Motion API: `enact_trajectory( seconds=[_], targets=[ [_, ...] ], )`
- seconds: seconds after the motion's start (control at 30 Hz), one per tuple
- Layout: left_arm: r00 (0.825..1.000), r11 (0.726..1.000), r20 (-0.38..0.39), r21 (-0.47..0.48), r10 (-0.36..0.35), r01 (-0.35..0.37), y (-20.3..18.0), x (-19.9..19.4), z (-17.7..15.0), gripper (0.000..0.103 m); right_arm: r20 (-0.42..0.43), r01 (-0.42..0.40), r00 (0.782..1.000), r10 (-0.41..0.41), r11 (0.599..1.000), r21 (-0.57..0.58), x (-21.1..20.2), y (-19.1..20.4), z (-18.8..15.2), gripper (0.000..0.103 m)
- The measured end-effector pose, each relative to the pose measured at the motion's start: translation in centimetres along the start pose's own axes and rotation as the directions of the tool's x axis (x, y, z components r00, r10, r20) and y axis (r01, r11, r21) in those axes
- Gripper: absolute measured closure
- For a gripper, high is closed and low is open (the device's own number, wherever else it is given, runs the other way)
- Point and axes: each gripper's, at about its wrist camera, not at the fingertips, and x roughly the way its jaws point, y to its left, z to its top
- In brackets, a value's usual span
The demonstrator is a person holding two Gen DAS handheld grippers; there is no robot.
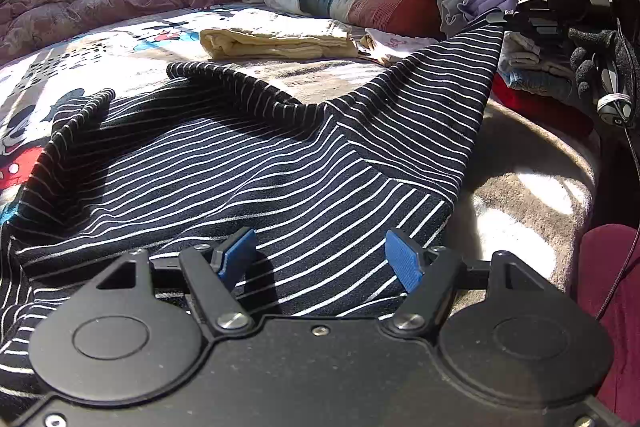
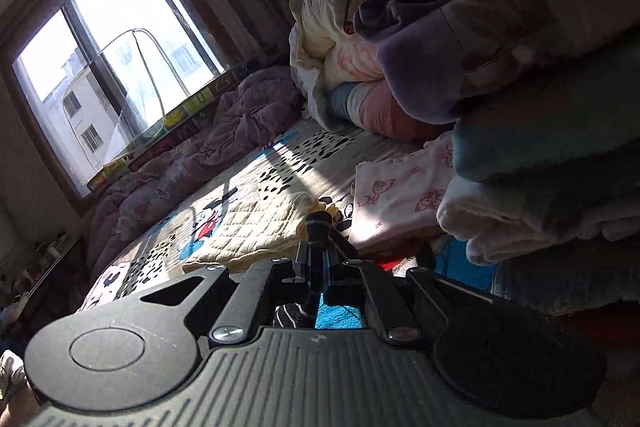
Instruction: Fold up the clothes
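**Striped top stretched between bed and raised right tool**

While the left tool (image 1: 320,259) hovers with its blue pads spread apart and gripping nothing, the navy cotton top with thin white stripes (image 1: 224,163) lies directly beneath and ahead of it on the cartoon-print bed cover (image 1: 100,43). One sleeve rises diagonally up and to the right, its tip pinched in the clenched right tool (image 1: 505,15). The left tool is nearer the garment's body, which looks rumpled, soft and partly shadowed.
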Motion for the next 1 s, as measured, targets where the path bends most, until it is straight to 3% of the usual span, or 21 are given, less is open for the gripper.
enact_trajectory(
  seconds=[0.43, 0.67, 1.0],
  targets=[
    [0.999, 0.996, 0.009, 0.079, -0.039, 0.039, -1.6, 0.0, -0.5, 0.032, -0.043, 0.100, 0.994, -0.104, 0.992, -0.073, 1.8, -2.4, -1.1, 0.096],
    [0.999, 0.994, -0.013, 0.100, -0.048, 0.049, -1.9, 0.4, -0.8, 0.032, -0.081, 0.157, 0.982, -0.173, 0.971, -0.178, 3.6, -2.6, -2.5, 0.096],
    [0.998, 0.992, -0.032, 0.110, -0.062, 0.065, -1.9, 0.9, -1.0, 0.032, -0.113, 0.218, 0.963, -0.247, 0.950, -0.222, 5.4, -4.4, -4.4, 0.097]
  ],
)
